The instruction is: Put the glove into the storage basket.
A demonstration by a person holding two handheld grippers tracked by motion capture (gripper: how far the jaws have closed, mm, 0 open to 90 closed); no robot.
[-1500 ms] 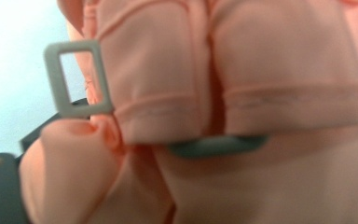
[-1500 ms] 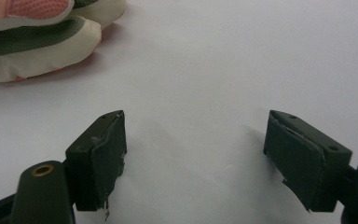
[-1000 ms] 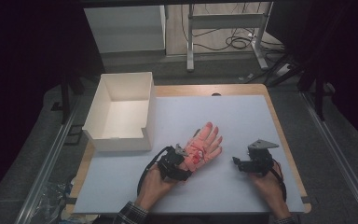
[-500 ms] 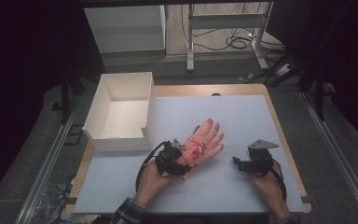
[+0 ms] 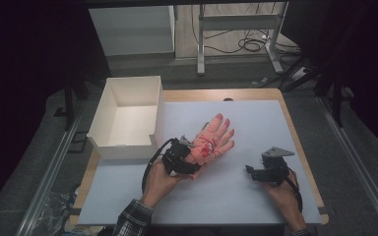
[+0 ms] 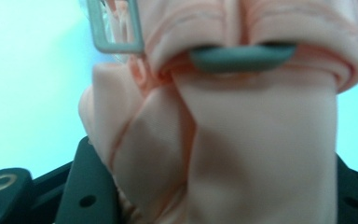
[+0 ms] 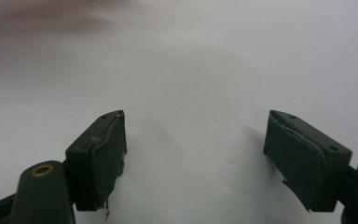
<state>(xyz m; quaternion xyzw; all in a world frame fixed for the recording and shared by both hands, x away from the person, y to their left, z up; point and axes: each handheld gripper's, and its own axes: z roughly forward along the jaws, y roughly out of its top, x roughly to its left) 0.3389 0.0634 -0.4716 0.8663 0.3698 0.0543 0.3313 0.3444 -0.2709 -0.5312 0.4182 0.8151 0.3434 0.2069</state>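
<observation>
A pink glove [image 5: 215, 139] with a red pattern on its palm lies fingers-away on the white mat [image 5: 256, 118]. My left gripper [image 5: 189, 158] is shut on its cuff end and holds that end a little off the mat. In the left gripper view the bunched pink glove [image 6: 261, 140] sits between the black jaws, with a grey clip [image 6: 240, 57] and a metal loop [image 6: 114, 28] on it. My right gripper [image 5: 251, 171] rests near the mat's right side, apart from the glove. Its jaws [image 7: 196, 158] stand open over bare mat.
An open white box [image 5: 158, 105] stands at the mat's left back corner, close to the left gripper. The wooden table edge [image 5: 295, 132] runs along the right. Beyond the table are a cabinet and metal frame legs on the floor.
The left gripper has risen slightly with the glove's cuff in it, and the glove has shifted a little away from me. The right gripper has stayed put.
</observation>
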